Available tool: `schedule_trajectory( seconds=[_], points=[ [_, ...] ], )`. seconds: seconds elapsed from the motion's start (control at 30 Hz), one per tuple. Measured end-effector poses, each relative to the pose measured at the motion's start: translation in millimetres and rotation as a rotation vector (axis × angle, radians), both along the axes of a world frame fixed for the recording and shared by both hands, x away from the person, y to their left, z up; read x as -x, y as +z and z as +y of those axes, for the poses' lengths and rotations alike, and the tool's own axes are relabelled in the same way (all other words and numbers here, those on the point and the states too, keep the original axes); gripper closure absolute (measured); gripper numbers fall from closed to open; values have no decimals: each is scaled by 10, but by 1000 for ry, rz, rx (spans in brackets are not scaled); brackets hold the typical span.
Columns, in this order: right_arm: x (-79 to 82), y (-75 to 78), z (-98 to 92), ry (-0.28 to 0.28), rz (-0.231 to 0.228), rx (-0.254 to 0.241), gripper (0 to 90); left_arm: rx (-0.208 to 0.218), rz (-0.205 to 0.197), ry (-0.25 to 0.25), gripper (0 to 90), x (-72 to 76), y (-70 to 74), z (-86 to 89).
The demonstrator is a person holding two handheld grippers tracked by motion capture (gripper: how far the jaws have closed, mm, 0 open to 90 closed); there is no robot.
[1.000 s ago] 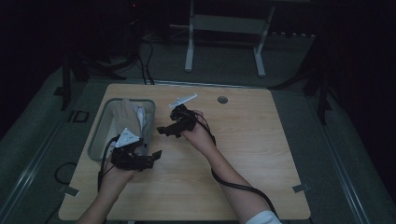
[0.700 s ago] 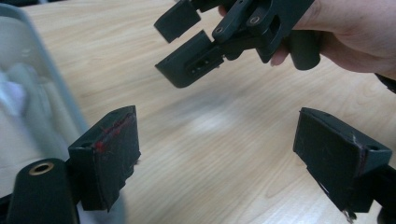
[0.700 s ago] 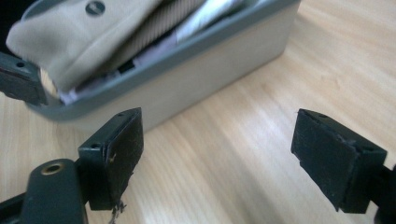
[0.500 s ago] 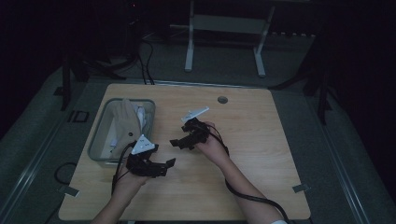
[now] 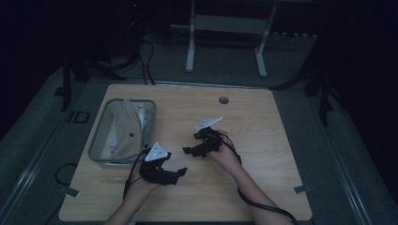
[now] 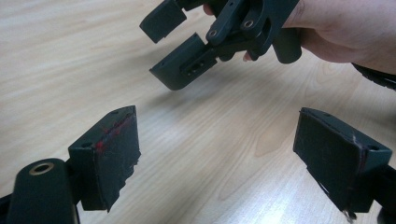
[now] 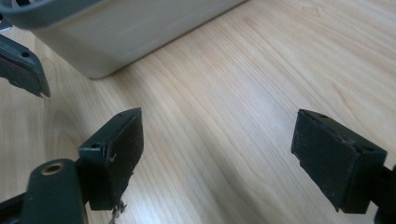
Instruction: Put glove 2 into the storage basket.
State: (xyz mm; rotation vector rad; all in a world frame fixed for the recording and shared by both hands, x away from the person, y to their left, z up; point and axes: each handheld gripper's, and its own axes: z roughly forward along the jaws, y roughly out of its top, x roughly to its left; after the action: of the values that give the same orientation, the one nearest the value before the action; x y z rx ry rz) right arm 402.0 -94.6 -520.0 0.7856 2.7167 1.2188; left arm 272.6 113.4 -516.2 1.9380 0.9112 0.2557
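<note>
Two grippers are held above the wooden tabletop point(image 5: 263, 140) by a person, both in its front half. The left gripper point(image 5: 180, 172) is seen close to the front edge, just in front of the near right corner of a grey bin point(image 5: 101, 154). Its jaws are spread wide apart, and only bare wood is seen between them in the left gripper view point(image 6: 217, 154). The right gripper point(image 5: 187, 150) is held near the middle of the tabletop, pointing toward the left one, and the two are near each other but not touching. Its jaws are also wide apart, with nothing between them in the right gripper view point(image 7: 217, 154).

The bin stands along the left edge of the tabletop. Inside it a beige cloth point(image 5: 126, 129) and some white items point(image 5: 141, 115) are lying; what exactly they are cannot be told. A small round hole point(image 5: 224, 100) is found near the far edge of the tabletop.
</note>
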Motion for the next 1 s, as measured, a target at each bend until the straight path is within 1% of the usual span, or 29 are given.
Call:
schedule_trajectory(
  seconds=[0.03, 0.1, 0.17, 0.23, 0.27, 0.33, 0.4, 0.47, 0.5, 0.53, 0.57, 0.67, 0.73, 0.8, 0.83, 0.93, 1.0],
  points=[
    [12, -24, -23, -3, -2, 0, 162, 11, -1, -11, 150, 0, -18, -15],
    [48, -75, -61, -3, -16, 25, 144, 6, -2, -28, 150, -2, -49, -40],
    [79, -125, -97, -2, -11, 34, 140, 2, 0, -41, 150, -7, -81, -59],
    [104, -166, -141, -6, -19, 33, 140, 13, 3, -48, 150, -8, -115, -72],
    [114, -185, -164, -6, -12, 32, 140, 9, 7, -53, 150, -9, -130, -79],
    [134, -218, -209, -9, -29, 32, 140, 11, 14, -59, 150, -7, -163, -95],
    [149, -243, -254, -16, -32, 30, 139, 14, 18, -66, 150, -7, -193, -111],
    [175, -253, -303, -40, -80, 18, 138, 16, 28, -75, 150, -11, -219, -132],
    [184, -259, -327, -45, -90, 12, 137, 14, 25, -83, 150, -13, -232, -141],
    [191, -264, -352, -53, -94, 7, 137, 24, 22, -87, 150, -12, -247, -150],
    [200, -272, -377, -60, -99, -2, 137, 23, 28, -87, 150, -14, -259, -159],
    [209, -310, -432, -65, -108, 11, 137, 20, 34, -100, 150, -23, -298, -187],
    [212, -341, -459, -61, -96, 14, 137, 17, 39, -106, 150, -29, -316, -203],
    [221, -373, -480, -60, -101, 21, 137, 15, 40, -109, 150, -34, -326, -213],
    [225, -386, -489, -60, -94, 21, 137, 17, 45, -111, 150, -38, -331, -216],
    [230, -405, -512, -63, -99, 14, 139, 11, 50, -115, 150, -44, -341, -221],
    [233, -409, -512, -61, -102, 23, 140, 15, 51, -116, 150, -46, -342, -220]
  ],
)
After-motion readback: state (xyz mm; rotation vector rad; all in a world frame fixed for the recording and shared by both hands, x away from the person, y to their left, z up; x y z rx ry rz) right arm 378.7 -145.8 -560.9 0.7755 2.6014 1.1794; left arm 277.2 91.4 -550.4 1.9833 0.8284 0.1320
